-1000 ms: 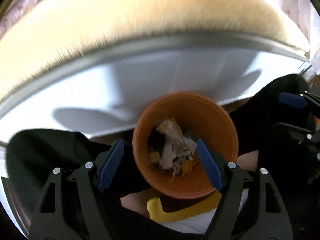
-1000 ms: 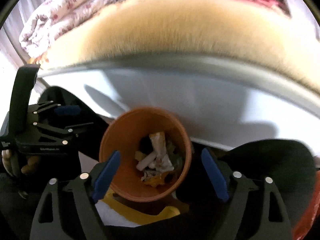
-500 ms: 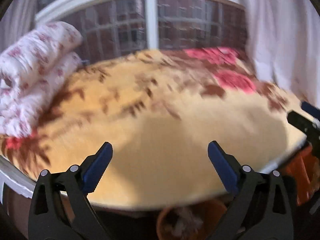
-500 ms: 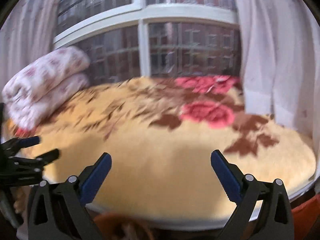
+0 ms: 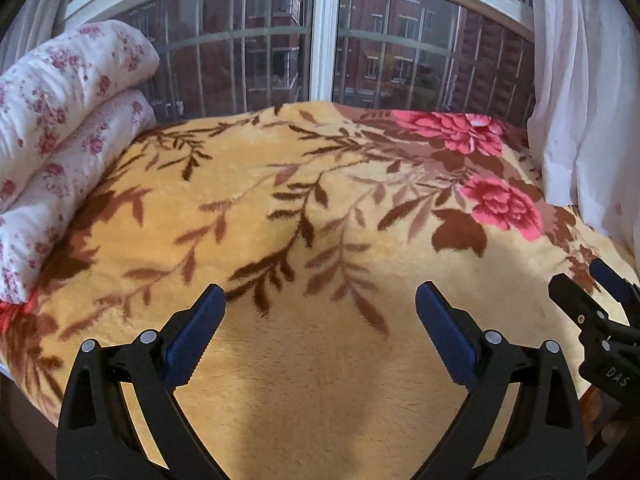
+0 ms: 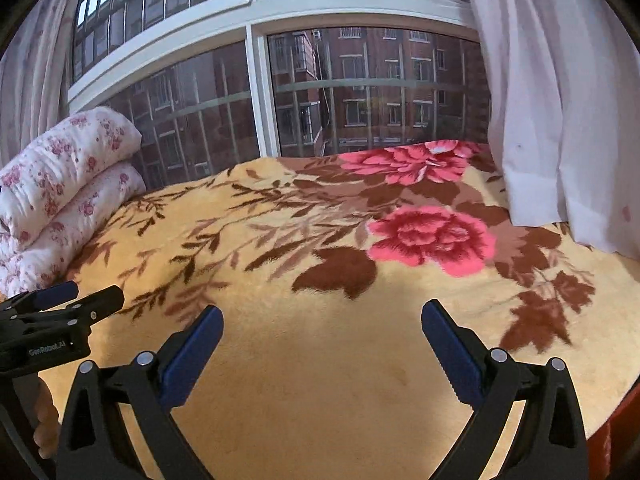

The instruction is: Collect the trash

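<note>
Over the near edge of the yellow floral blanket (image 5: 320, 380) both grippers hang side by side. Left gripper (image 5: 320, 308): fingers spread wide, nothing between them. Right gripper (image 6: 322, 322): the same, parted and empty. Folded white quilt (image 5: 60, 128) stacked at the blanket's far left; window (image 6: 360, 92) behind the blanket; white curtain (image 6: 560, 120) at its right. No trash visible on the blanket from either wrist view.
</note>
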A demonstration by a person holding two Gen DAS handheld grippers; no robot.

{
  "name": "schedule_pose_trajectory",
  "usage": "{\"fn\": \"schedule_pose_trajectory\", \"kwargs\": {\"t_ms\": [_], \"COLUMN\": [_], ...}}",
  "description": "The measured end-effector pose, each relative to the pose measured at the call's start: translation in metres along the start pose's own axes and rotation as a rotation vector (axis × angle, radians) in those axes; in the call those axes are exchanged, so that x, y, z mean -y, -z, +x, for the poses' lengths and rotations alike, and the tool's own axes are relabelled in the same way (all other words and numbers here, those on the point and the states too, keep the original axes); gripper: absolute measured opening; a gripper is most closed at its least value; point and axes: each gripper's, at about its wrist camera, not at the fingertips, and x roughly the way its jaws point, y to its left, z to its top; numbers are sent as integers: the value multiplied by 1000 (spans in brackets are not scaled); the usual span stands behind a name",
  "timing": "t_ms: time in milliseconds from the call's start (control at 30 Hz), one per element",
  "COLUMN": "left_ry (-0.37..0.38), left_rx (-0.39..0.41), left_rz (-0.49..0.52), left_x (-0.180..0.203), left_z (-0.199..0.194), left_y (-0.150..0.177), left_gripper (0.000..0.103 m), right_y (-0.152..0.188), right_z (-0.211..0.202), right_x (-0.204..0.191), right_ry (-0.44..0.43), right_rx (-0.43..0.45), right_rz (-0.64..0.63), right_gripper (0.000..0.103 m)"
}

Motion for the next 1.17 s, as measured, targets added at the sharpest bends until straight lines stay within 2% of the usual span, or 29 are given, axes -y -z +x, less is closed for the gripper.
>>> {"fn": "schedule_pose_trajectory", "kwargs": {"t_ms": [500, 700, 833, 967, 1033, 1167], "left_ry": [23, -3, 35, 9, 26, 10], "left_rx": [-53, -64, -68, -83, -101, -83], "left_rz": [-15, -14, -55, -46, -45, -35], "left_x": [-5, -4, -10, -10, -11, -10], "left_z": [27, 35, 36, 38, 40, 37], "left_y": [-2, -3, -2, -2, -2, 0], "left_gripper": [93, 95, 96, 96, 96, 96], "right_y": [-5, -7, -7, -7, -7, -8], "right_z": [25, 34, 36, 37, 37, 35], "right_x": [-2, -1, -1, -1, 0, 1], "right_ry": [16, 16, 17, 25, 27, 25], "right_rx": [-46, -62, -65, -65, -66, -63], "right_rz": [-5, 6, 9, 4, 4, 8], "right_gripper": [98, 98, 98, 98, 98, 98]}}
